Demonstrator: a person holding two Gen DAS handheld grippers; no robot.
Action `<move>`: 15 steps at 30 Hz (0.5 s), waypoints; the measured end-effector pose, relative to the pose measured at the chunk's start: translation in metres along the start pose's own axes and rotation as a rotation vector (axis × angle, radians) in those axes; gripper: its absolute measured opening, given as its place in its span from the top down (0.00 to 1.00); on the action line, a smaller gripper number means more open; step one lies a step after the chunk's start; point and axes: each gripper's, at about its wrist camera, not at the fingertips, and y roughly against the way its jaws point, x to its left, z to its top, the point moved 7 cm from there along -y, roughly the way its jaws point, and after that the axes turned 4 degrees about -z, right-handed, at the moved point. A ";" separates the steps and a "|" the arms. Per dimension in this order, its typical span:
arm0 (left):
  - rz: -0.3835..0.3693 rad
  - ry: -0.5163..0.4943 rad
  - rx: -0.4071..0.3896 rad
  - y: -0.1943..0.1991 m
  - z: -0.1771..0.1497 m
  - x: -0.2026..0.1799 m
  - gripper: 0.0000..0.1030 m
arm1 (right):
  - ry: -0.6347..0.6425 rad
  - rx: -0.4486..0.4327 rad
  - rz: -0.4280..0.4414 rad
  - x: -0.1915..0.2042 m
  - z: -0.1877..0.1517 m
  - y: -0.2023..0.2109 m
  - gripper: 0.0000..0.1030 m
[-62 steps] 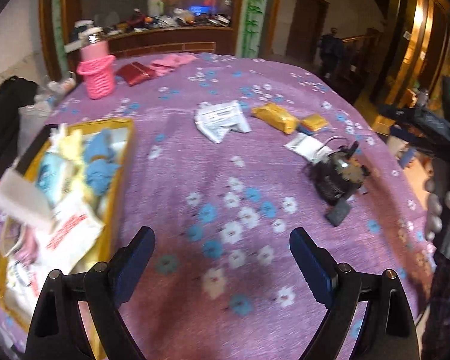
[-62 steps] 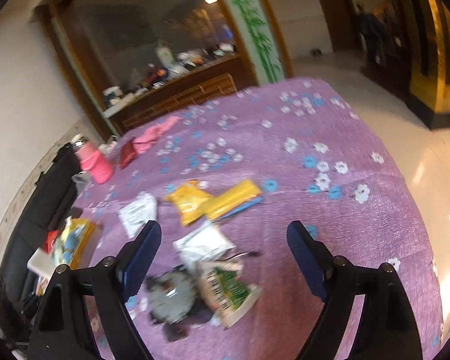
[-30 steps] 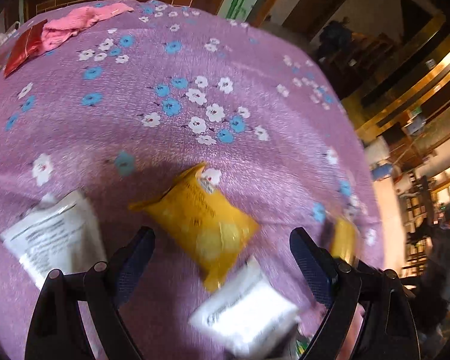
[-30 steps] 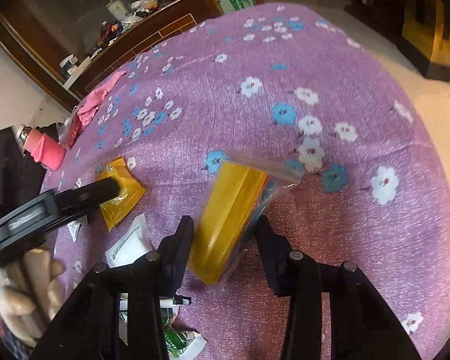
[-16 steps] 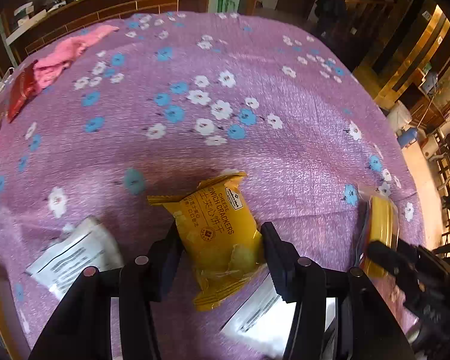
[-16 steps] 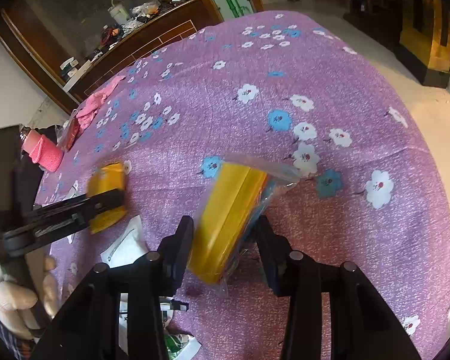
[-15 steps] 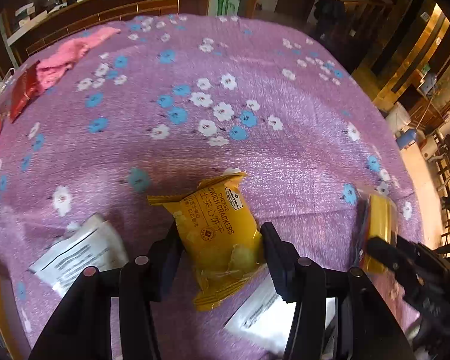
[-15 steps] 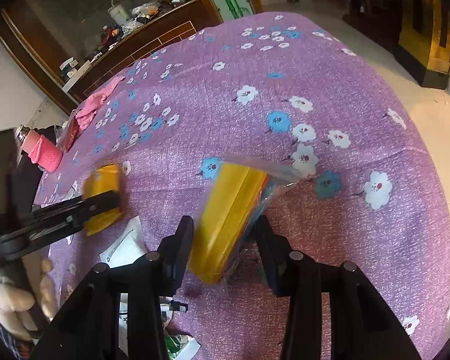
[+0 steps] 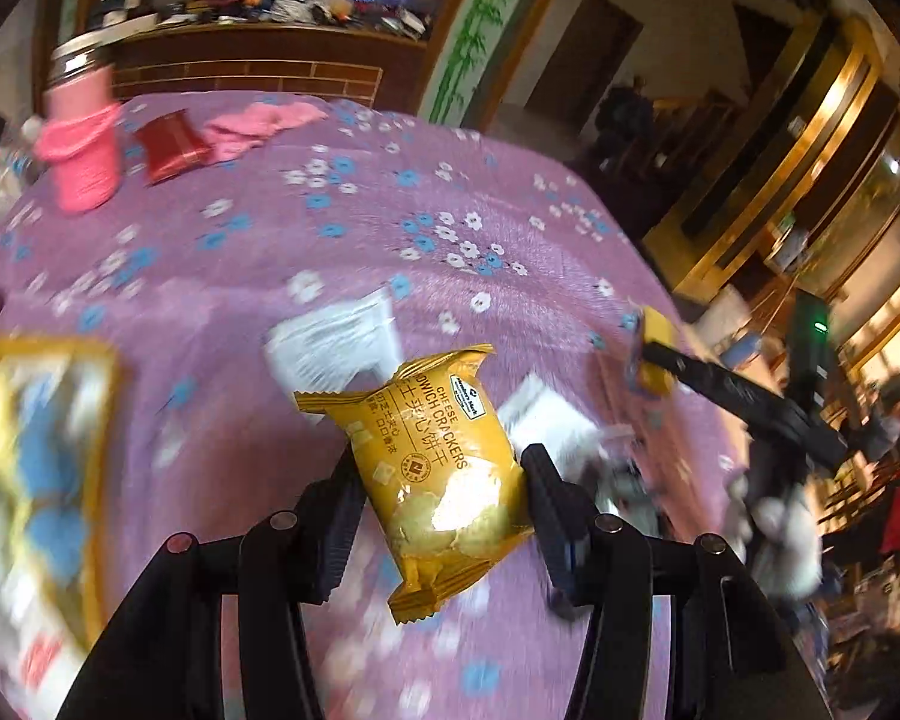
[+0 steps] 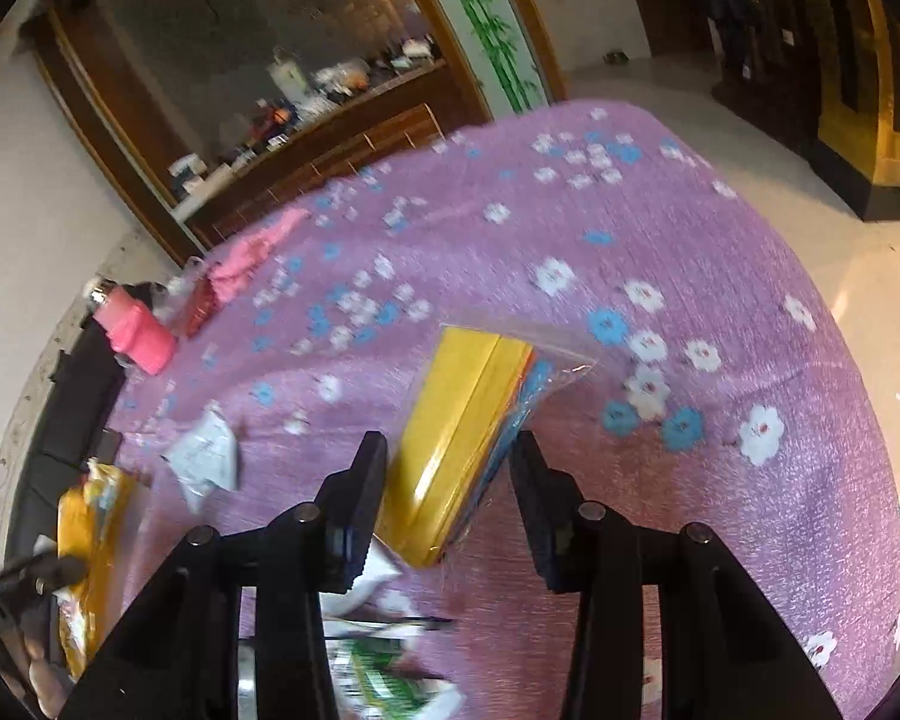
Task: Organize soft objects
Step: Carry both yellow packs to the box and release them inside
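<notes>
In the left wrist view my left claw (image 9: 444,495) pinches the yellow cracker packet (image 9: 435,468) at the centre of the frame, both black fingers pressed against its sides, the packet lifted clear of the purple flowered cloth (image 9: 330,228) on the desk. The packet tilts, its sealed top edge pointing up and left. Just behind it, above and left of centre, lies a white sachet (image 9: 336,342), and another white packet (image 9: 546,420) sits just right of the cracker packet. At the left edge I see a yellow-rimmed tray (image 9: 99,396), blurred, with blue and white things in it. In the upper left stand a pink bottle (image 9: 84,150), a red pouch (image 9: 171,144) and a pink cloth (image 9: 258,123) side by side.

In the right wrist view my right claw (image 10: 447,495) is closed tight on a yellow bar in a clear bag (image 10: 468,426), centre frame, its fingers gripping the lower end while the clear plastic flares out toward the upper right. It hangs above the cloth. In the lower left of that view I can see the left claw carrying the cracker packet beside a hand (image 10: 33,672). At the bottom edge, between the fingers' arms, a green-and-white wrapper (image 10: 384,684) lies blurred on the cloth.
</notes>
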 end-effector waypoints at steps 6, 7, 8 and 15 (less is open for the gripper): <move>0.041 0.121 -0.111 0.091 -0.038 0.069 0.46 | 0.073 -0.030 0.119 0.067 -0.011 0.040 0.60; 0.059 0.137 -0.128 0.102 -0.044 0.081 0.46 | 0.099 -0.025 0.135 0.081 -0.016 0.045 0.60; 0.087 0.167 -0.153 0.119 -0.052 0.098 0.46 | 0.133 -0.019 0.149 0.099 -0.022 0.050 0.60; 0.207 0.275 -0.217 0.160 -0.100 0.168 0.46 | 0.285 0.083 0.267 0.203 -0.078 0.051 0.60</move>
